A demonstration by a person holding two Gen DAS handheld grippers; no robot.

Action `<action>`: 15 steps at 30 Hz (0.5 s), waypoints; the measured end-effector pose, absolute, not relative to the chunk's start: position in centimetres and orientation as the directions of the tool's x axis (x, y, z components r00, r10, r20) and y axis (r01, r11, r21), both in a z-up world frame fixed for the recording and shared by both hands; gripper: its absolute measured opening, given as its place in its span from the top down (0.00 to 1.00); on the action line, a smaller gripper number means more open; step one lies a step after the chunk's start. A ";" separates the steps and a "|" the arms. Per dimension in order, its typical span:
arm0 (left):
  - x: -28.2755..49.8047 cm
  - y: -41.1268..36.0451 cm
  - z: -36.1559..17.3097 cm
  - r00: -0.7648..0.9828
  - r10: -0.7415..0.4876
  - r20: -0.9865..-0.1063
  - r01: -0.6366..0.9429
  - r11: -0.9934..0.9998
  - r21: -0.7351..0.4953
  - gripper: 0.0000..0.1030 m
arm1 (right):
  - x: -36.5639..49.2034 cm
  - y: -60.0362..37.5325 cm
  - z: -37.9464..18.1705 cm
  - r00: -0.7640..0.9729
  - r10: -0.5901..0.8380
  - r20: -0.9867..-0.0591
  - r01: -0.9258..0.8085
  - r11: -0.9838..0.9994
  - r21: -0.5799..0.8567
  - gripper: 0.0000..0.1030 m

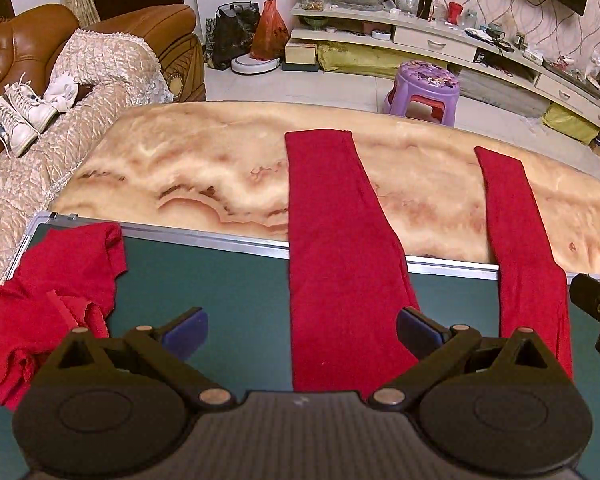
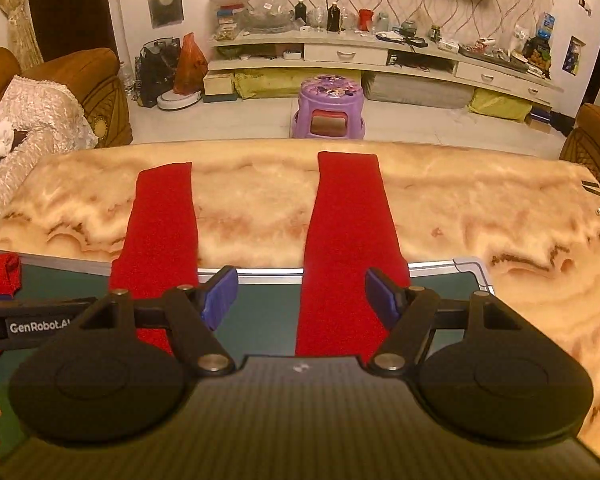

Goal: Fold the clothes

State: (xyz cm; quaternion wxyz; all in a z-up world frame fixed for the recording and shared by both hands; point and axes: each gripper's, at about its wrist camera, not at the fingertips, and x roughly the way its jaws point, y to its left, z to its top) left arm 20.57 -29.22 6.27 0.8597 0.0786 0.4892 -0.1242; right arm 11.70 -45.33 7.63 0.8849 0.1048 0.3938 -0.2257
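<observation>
Left gripper (image 1: 302, 330) fingers spread wide, empty, over one leg of the red trousers (image 1: 332, 240). Right gripper (image 2: 302, 294) also wide, empty, the other leg between its fingers. Legs run ahead from green board (image 1: 228, 280) onto marble counter (image 1: 180, 168). Crumpled red garment (image 1: 56, 296) left of left fingers.

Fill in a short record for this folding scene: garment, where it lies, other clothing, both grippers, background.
garment: red trousers, legs spread apart, stretching away from the cameras
surface: waist end on a green board, leg ends on the marble-patterned table
other clothing: crumpled red top on the board's left side
left gripper: fingers apart, over one leg, holding nothing
right gripper: fingers apart, over the other leg, holding nothing
background: purple stool beyond the table
</observation>
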 end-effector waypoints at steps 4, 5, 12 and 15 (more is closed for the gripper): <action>20.3 -29.4 6.3 0.500 -0.146 -0.854 0.303 0.953 0.015 0.00 | 11.6 -45.5 7.6 0.585 -0.326 -0.742 0.488 0.873 0.002 0.24; 20.2 -29.5 6.3 0.504 -0.146 -0.851 0.305 0.952 0.017 0.00 | 11.6 -45.6 7.6 0.585 -0.328 -0.742 0.490 0.872 0.001 0.24; 19.9 -29.6 6.1 0.513 -0.161 -0.843 0.319 0.948 0.013 0.00 | 11.4 -45.9 7.1 0.581 -0.325 -0.746 0.490 0.872 0.002 0.24; 19.9 -29.6 5.8 0.510 -0.162 -0.845 0.323 0.946 0.013 0.00 | 11.4 -46.0 6.8 0.577 -0.327 -0.749 0.491 0.871 -0.002 0.24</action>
